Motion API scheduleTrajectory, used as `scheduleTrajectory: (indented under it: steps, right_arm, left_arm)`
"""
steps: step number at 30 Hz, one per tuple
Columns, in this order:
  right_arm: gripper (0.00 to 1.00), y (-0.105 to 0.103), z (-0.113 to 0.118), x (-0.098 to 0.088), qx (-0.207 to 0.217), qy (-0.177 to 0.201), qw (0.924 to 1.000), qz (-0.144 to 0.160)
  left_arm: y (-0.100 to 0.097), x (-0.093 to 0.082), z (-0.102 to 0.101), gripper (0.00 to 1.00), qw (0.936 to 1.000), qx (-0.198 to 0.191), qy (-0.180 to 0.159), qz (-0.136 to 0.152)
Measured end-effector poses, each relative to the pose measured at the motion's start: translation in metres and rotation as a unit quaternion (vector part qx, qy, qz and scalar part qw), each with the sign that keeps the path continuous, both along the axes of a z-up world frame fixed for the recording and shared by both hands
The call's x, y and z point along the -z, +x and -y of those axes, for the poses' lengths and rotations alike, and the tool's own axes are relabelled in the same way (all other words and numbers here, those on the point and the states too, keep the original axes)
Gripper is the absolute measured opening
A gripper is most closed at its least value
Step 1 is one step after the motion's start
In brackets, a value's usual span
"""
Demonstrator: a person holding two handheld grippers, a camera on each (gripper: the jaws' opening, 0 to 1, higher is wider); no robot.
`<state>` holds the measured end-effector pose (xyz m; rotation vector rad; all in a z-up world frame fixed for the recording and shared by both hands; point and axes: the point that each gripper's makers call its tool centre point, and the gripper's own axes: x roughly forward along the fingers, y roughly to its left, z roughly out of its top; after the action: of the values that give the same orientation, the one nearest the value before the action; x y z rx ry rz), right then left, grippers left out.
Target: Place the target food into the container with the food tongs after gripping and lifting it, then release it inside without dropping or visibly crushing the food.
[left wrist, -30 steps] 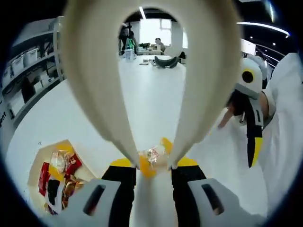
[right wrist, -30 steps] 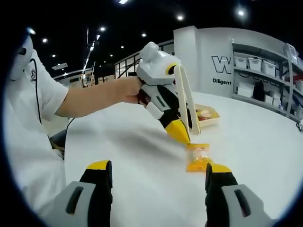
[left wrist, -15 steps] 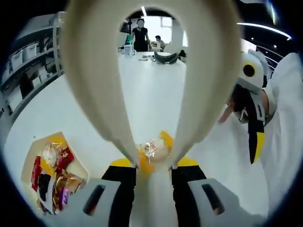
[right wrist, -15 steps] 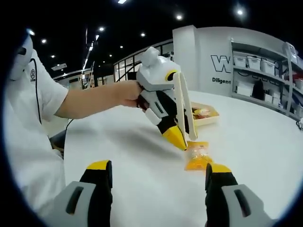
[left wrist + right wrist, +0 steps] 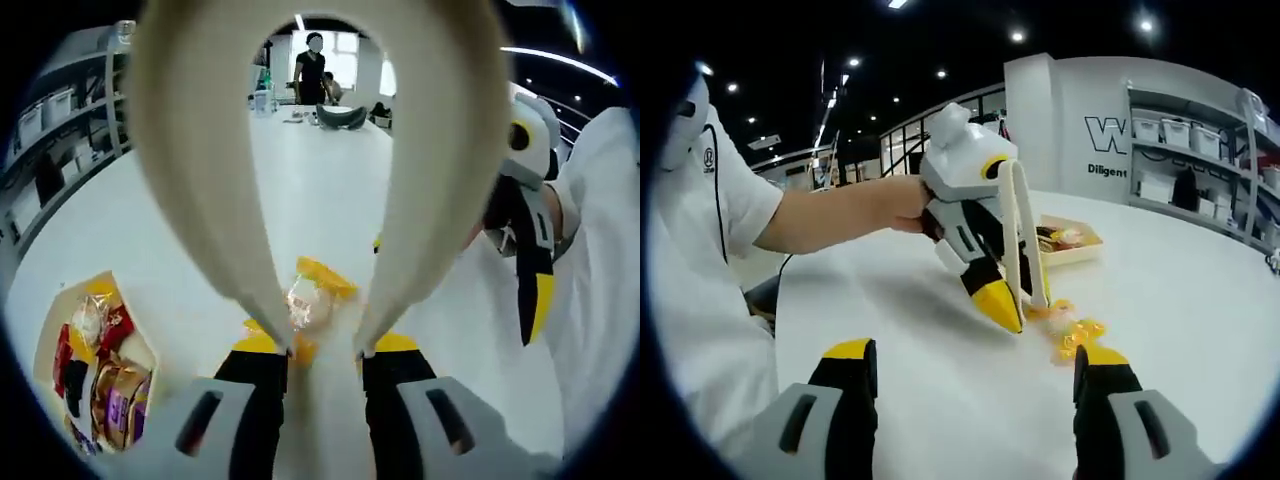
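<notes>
Two grippers in play. Left gripper [image 5: 985,285] clamped on cream food tongs [image 5: 300,200], jaws pressed against the tong arms; tong tips closed on a yellow snack packet [image 5: 310,300], pinched at one end, remainder hanging free. Packet [image 5: 1070,330] seen in the right gripper view at 4 o'clock of the left gripper, at or barely above the white table [image 5: 940,400]; contact with the surface cannot be told. Right gripper [image 5: 980,390] idle at 6 o'clock of its own view, jaws spread wide, gripping nothing.

Container [image 5: 95,360], an open tray already stocked with wrapped snacks, sits at 8 o'clock in the left gripper view, well apart from the packet; same tray [image 5: 1070,240] at 1 o'clock beyond the tongs in the right gripper view.

Judged stage: grip made, lift beginning, carry and release outstanding.

Risks:
- Edge-only hold on slick wrapper; slip likely under a quick swing toward the tray.
- Excess squeeze; crushed contents.
- Early opening short of the tray rim; packet landing on the table.
</notes>
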<state>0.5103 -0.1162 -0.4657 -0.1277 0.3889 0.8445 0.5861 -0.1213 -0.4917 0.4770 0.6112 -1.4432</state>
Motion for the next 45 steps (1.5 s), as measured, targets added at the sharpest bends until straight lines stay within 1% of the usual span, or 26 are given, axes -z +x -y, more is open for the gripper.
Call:
scheduleTrajectory:
  steps: [3,7,14,19,24,29,34,37,45]
  right_arm:
    - [0.79,0.000,0.000,0.000,0.000,0.000,1.0000,0.000]
    - [0.79,0.000,-0.001,0.000,-0.001,0.000,1.0000,0.000]
    - [0.79,0.000,0.000,0.000,0.001,0.000,1.0000,0.000]
    - [0.79,0.000,0.000,0.001,-0.001,0.000,1.0000,-0.001]
    - [0.79,0.000,0.000,0.000,0.000,0.000,1.0000,0.000]
    - [0.79,0.000,0.003,0.002,0.002,0.001,1.0000,-0.002]
    - [0.80,0.000,0.003,0.002,0.002,0.002,1.0000,-0.001]
    - [0.80,0.000,0.003,0.002,0.002,0.002,1.0000,-0.001]
    - [0.80,0.000,0.005,0.001,0.002,0.002,1.0000,0.000]
  left_arm:
    - [-0.007,0.000,0.003,0.28,1.0000,0.007,-0.001,-0.001]
    - [-0.009,-0.005,0.006,0.28,0.9999,0.011,-0.005,0.003]
    - [0.003,-0.023,0.011,0.28,0.9994,-0.008,-0.030,0.017]
    - [0.016,-0.028,0.018,0.29,0.9982,-0.027,-0.033,0.041]
    - [0.025,-0.026,0.024,0.29,0.9979,-0.035,-0.032,0.044]
    - [0.028,-0.022,0.029,0.29,0.9978,-0.044,-0.028,0.041]
    - [0.030,-0.018,0.032,0.29,0.9977,-0.053,-0.025,0.035]
    - [0.033,-0.013,0.033,0.29,0.9977,-0.059,-0.017,0.031]
    - [0.032,-0.004,0.038,0.29,0.9979,-0.061,-0.009,0.018]
